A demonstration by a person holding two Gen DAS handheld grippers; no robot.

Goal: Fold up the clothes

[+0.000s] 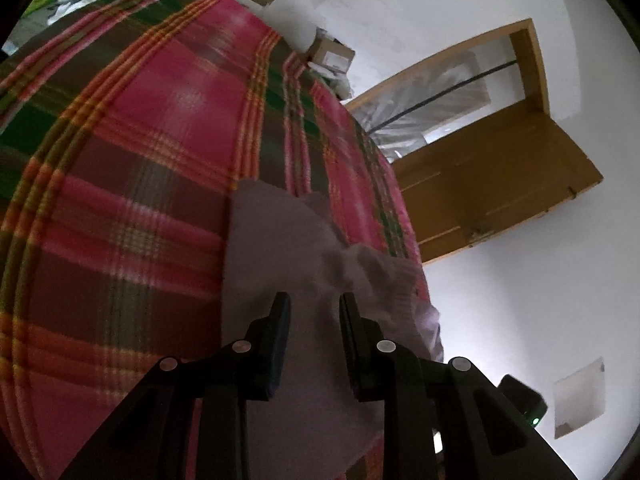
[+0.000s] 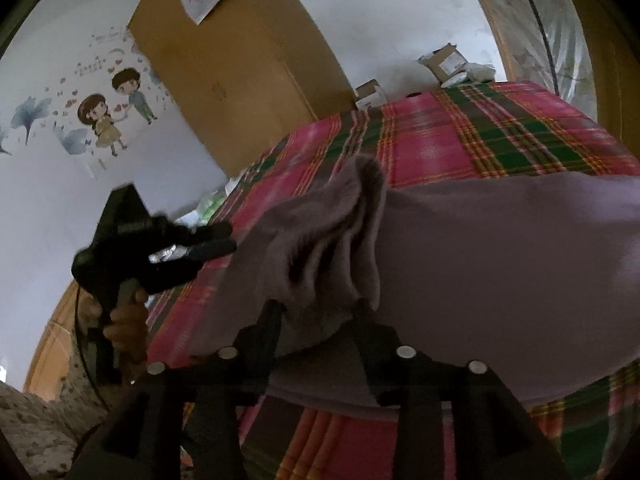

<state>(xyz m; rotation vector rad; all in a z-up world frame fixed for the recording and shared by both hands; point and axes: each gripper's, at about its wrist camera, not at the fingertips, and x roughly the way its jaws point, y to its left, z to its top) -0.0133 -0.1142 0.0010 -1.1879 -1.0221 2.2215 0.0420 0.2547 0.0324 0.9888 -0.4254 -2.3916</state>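
Note:
A lavender garment (image 1: 280, 240) lies spread on a bed covered by a pink and green plaid blanket (image 1: 132, 152). My left gripper (image 1: 314, 304) hovers over the garment's near part, open, with a clear gap between its fingers and nothing held. In the right wrist view the garment (image 2: 500, 248) is flat on the right and gathered into a ridged bunch (image 2: 328, 240) on the left. My right gripper (image 2: 318, 308) is shut on the base of that bunch. The left gripper (image 2: 218, 239), held by a hand (image 2: 124, 320), sits at the garment's left edge.
Cardboard boxes (image 2: 444, 62) and bags stand at the bed's far end against the white wall. A wooden door (image 1: 492, 184) and a wooden wardrobe (image 2: 240, 80) flank the bed. A black device with a green light (image 1: 524, 402) hangs off the bed's right edge.

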